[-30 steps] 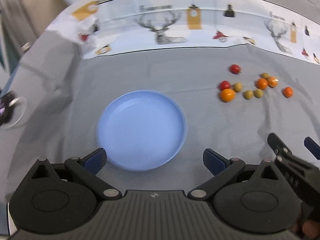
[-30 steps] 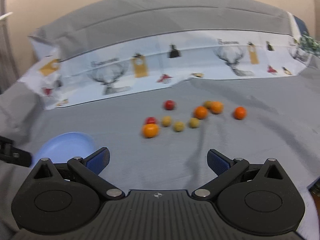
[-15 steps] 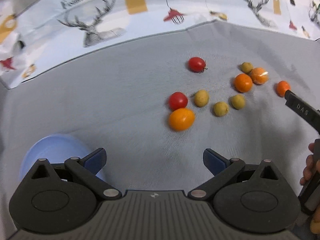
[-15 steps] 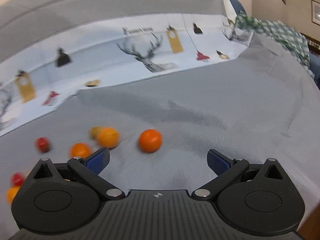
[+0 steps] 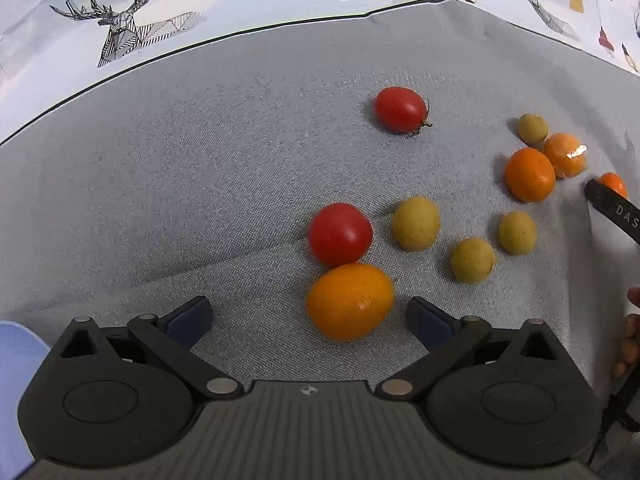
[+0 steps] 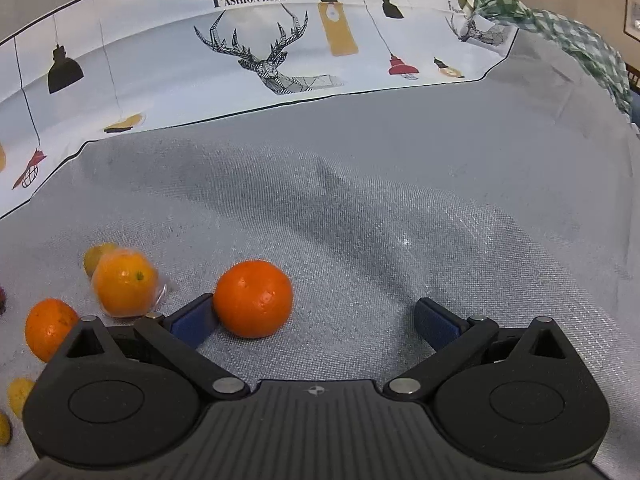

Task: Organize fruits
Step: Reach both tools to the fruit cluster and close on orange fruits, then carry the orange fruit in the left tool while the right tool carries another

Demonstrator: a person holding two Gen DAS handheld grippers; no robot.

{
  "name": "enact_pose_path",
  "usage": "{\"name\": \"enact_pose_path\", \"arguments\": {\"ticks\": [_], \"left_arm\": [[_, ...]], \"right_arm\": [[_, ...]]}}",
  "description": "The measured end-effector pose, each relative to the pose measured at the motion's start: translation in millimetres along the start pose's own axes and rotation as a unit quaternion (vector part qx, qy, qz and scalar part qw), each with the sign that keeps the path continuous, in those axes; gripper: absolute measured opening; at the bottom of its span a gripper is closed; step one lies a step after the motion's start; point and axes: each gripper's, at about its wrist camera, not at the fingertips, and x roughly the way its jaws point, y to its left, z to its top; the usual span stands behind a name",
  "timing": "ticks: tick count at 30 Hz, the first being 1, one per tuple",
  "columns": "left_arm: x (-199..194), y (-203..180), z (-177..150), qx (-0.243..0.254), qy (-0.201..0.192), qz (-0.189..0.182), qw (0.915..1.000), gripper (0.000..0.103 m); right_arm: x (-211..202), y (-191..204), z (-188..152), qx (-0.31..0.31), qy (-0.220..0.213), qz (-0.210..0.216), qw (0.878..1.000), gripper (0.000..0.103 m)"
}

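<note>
You had both tongs wide open and empty: left gripper (image 5: 308, 316) straddling the oval orange kumquat (image 5: 351, 301), right gripper (image 6: 316, 320) beside the round orange mandarin (image 6: 253, 298). Next, I'd judge, you needed to centre and close.

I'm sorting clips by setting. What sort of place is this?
Probably a home room: a printed "Fashion Home" tablecloth under a grey cloth, a framed picture on the wall, and fruit like a cherry tomato loose.
</note>
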Motion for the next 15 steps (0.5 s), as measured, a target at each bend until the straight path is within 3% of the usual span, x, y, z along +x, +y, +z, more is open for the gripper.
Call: {"name": "enact_pose_path", "arguments": {"ticks": [3,5,6,7,8,9,10,15], "left_arm": [[0,-1,11,0.005,0.029,0.002,0.9996,0.102],[-8,2,13,0.008,0.014,0.005,0.9999,0.093],[-11,2,13,0.015,0.007,0.004,0.9998,0.075],[-13,2,13,0.022,0.006,-0.003,0.9997,0.046],[-15,2,12,0.023,0.007,-0.007,0.9997,0.044],[-16,1,10,0.022,0.002,-0.005,0.9997,0.043],[-18,2,9,0.023,-0.005,-0.006,0.9997,0.043],[-42,8,-4,0.012,-0.021,-0.014,0.9996,0.043]], "right_arm": [[-1,1,-1,-0.002,-0.005,-0.003,1.000,0.103],[-1,-2,2,-0.001,-0.002,0.001,1.000,0.102],[-2,-2,3,-0.004,0.001,0.002,1.000,0.102],[-2,-2,5,-0.007,0.003,0.001,1.000,0.102],[-3,-2,5,-0.010,0.002,0.006,1.000,0.097],[-7,-2,5,-0.011,-0.007,0.019,1.000,0.072],[-12,-1,5,-0.017,-0.019,0.038,0.999,0.038],[-20,-8,7,-0.005,-0.034,0.041,0.999,0.039]]}}
